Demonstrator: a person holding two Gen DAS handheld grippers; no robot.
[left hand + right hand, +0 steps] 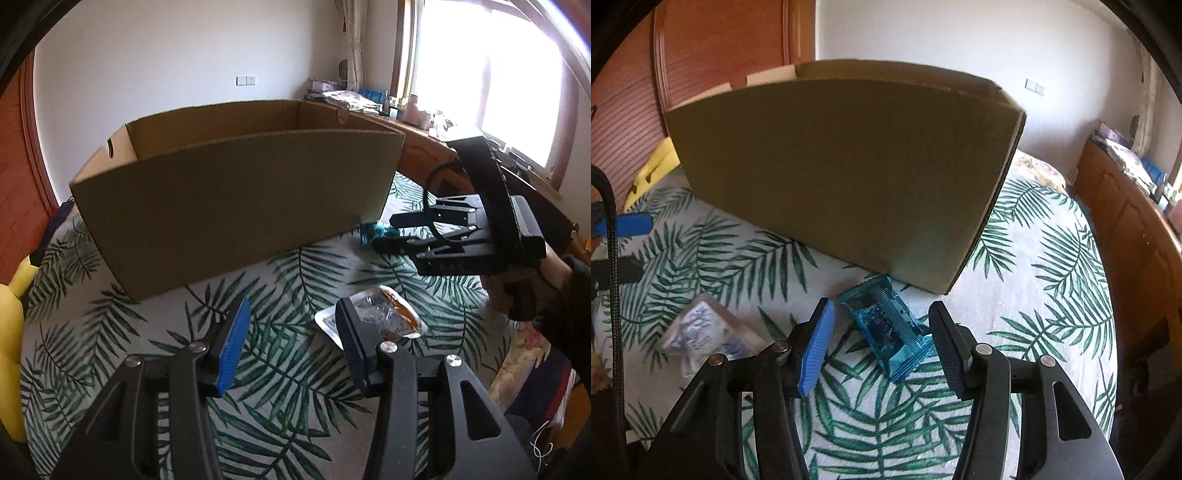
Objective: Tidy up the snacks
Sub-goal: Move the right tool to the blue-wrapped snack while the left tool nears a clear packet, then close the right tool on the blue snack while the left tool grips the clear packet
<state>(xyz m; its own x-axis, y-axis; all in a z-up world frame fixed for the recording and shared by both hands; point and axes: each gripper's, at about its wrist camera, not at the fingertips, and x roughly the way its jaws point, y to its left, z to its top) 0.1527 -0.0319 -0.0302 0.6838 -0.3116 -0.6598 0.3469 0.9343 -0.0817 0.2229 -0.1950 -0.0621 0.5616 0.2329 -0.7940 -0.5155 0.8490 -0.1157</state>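
Observation:
An open cardboard box (236,199) stands on the leaf-print bed cover (280,369); it also shows in the right wrist view (849,177). My left gripper (291,343) is open and empty above the cover, with a clear-wrapped snack pack (388,317) just right of its right finger. My right gripper (879,343) is open, its fingers on either side of a blue snack packet (886,328) lying by the box corner, not touching it. The right gripper (391,232) also shows in the left wrist view beside the blue packet (376,233). The clear-wrapped pack (709,332) lies left of it.
A yellow plush toy (11,354) lies at the bed's left edge. A wooden desk (417,147) with clutter stands under the window behind the box. A wooden wardrobe door (701,55) is at the far left. The left gripper's blue pad (628,224) shows at the left edge.

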